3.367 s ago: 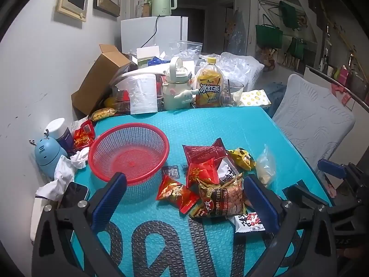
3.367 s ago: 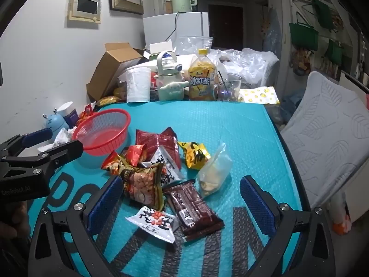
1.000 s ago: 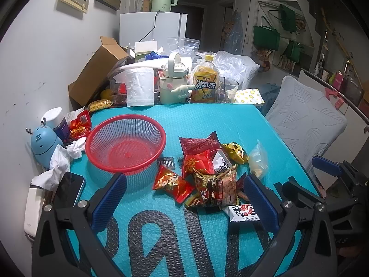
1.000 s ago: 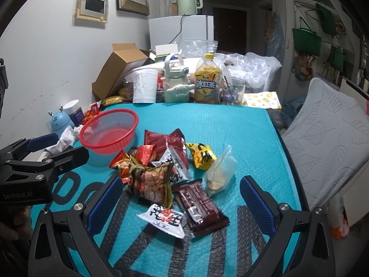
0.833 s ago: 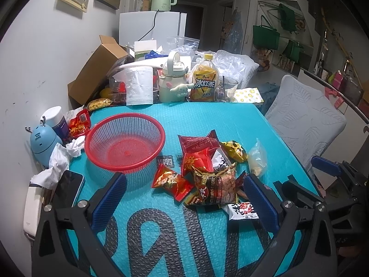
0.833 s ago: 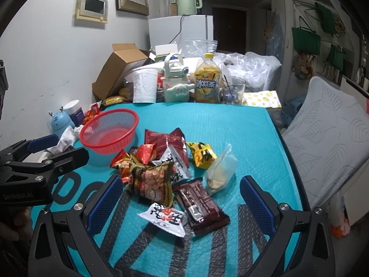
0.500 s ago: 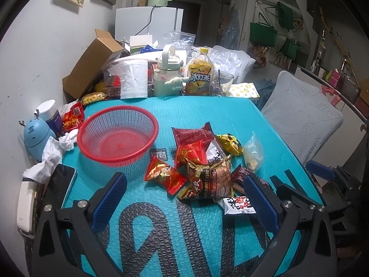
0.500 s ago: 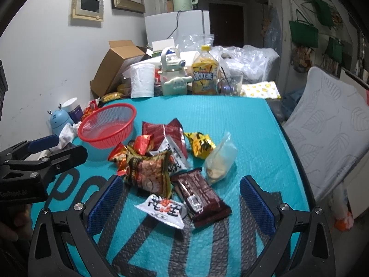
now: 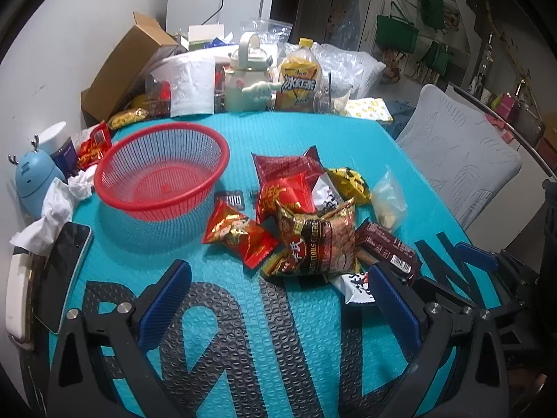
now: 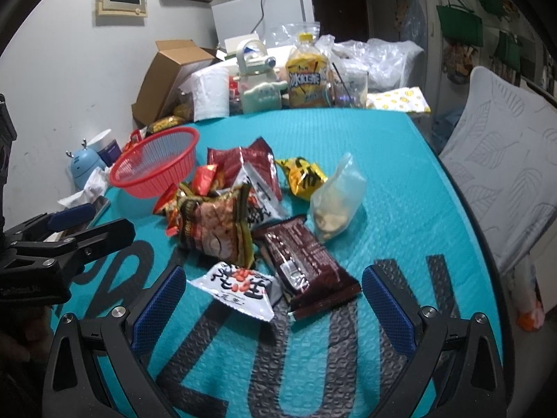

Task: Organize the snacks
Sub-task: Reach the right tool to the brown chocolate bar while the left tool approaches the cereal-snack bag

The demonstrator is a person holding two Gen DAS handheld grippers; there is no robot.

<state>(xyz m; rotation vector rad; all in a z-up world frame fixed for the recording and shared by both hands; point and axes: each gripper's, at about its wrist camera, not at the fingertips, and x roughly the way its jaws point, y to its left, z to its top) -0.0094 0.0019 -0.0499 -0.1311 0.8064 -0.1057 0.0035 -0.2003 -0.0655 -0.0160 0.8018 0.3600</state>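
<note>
A teal surface (image 9: 313, 132) carries a heap of snack packets (image 9: 313, 216) at the centre of the left view, with an empty red basket (image 9: 162, 169) just to its left, near but not touching. Both tools are released and hold nothing: the left tool (image 9: 278, 299) spans the lower frame, and the right tool (image 10: 273, 299) frames a white packet (image 10: 240, 289) and a brown bar (image 10: 306, 264). Sorting seems not yet begun; the next move likely calls for lowering one tool onto a near packet and carrying it to the basket.

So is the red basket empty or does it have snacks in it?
Empty: the red basket shows its bare bottom, and the snack packets lie on the mat beside it.
</note>
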